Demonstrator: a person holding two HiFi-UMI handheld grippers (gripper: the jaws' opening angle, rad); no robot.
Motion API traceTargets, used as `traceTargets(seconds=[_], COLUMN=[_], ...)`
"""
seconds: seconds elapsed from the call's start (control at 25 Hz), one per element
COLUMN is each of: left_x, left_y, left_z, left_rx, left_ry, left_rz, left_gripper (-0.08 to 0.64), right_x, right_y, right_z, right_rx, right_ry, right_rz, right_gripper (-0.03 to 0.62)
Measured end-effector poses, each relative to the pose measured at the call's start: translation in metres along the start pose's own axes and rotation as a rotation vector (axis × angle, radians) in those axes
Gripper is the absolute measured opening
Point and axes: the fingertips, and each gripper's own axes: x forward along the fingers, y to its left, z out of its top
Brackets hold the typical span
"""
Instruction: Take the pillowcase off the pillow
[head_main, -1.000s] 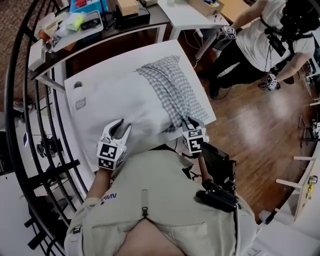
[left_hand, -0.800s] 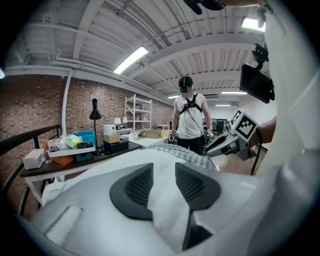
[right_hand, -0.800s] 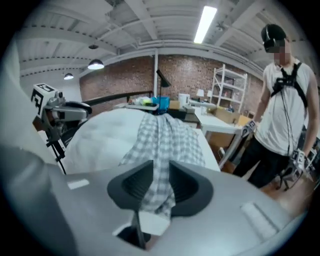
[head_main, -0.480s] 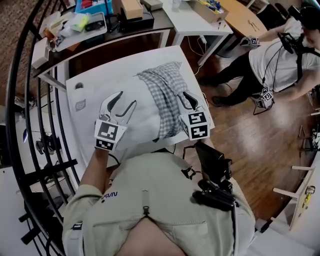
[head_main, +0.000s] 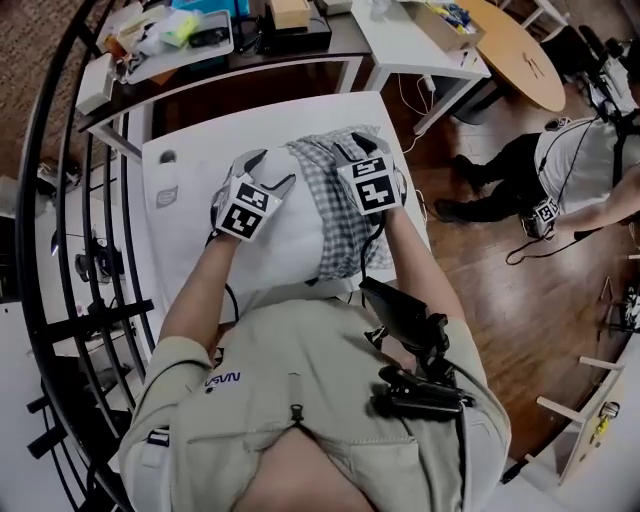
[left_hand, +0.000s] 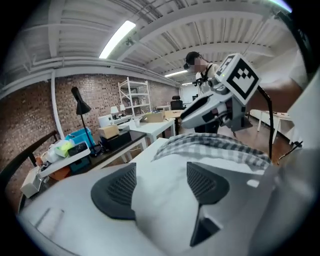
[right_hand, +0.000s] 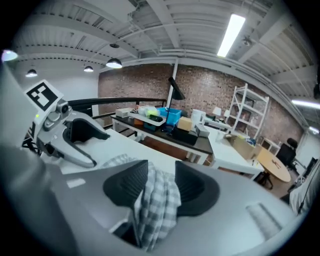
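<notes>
Wood floor (head_main: 500, 290): we see it right of the white table, running to the frame edge
White table (head_main: 200, 140): our landmark; it sits mid-frame in the head view, with bare top showing along its left side and far edge
Dark desk (head_main: 230, 62): just beyond the table's far edge; we see boxes and trays on it
Pillow (head_main: 290, 240): white, lying on the table and filling most of its middle and near part; its left part is bare
Pillowcase (head_main: 345, 215): grey-white check, still on the pillow, bunched in a band over the pillow's right part, near the table's right edge; we see it run from the far side to the near side
Second person (head_main: 580, 170): on the floor well right of the table, partly cut off by the frame
Left gripper (left_hand: 160, 170): over the table's middle, above the bare pillow, pointing to the far edge; the jaws have just been opening and now stand wide apart; we see only white pillow in the gap and the pads pinch nothing
Right gripper (right_hand: 161, 167): over the table's right part, beside the left gripper; the jaws have just been opening and stand well apart; checked pillowcase fills the gap between the pads, but we don't see them clamping it
</notes>
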Motion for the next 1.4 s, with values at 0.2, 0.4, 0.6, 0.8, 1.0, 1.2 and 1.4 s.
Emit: traceTargets(seconds=[0.2, 0.4, 0.6, 0.8, 1.0, 1.2, 1.4], left_x=[0.013, 0.006, -0.048, -0.112, -0.135, -0.111, -0.081], left_y=[-0.02, -0.041, -0.042, -0.044, -0.033, 0.0, 0.011], left_z=[-0.027, -0.04, -0.01, 0.005, -0.02, -0.035, -0.027], left_rx=[-0.025, 0.037, -0.006, -0.093, -0.209, -0.254, -0.172], left_ry=[0.102, 0.103, -0.049, -0.193, -0.216, -0.187, -0.167], left_rz=[-0.083, -0.078, -0.072, -0.076, -0.049, -0.013, 0.038], left_gripper=[0.241, 0.049, 0.023, 0.021, 0.02, 0.025, 0.103], right_x=[0.058, 0.076, 0.054, 0.028, 0.018, 0.019, 0.027], right_y=[0.011, 0.02, -0.017, -0.067, -0.127, -0.138, -0.107], right_z=[-0.011, -0.03, -0.01, -0.014, -0.063, -0.11, -0.1], right_rx=[-0.033, -0.162, -0.205, -0.143, -0.06, 0.068, 0.091], right_ry=[0.167, 0.262, 0.202, 0.2, 0.289, 0.283, 0.177], right_rz=[0.095, 0.079, -0.104, -0.211, -0.366, -0.285, -0.237], right_gripper=[0.209, 0.06, 0.02, 0.02, 0.016, 0.017, 0.066])
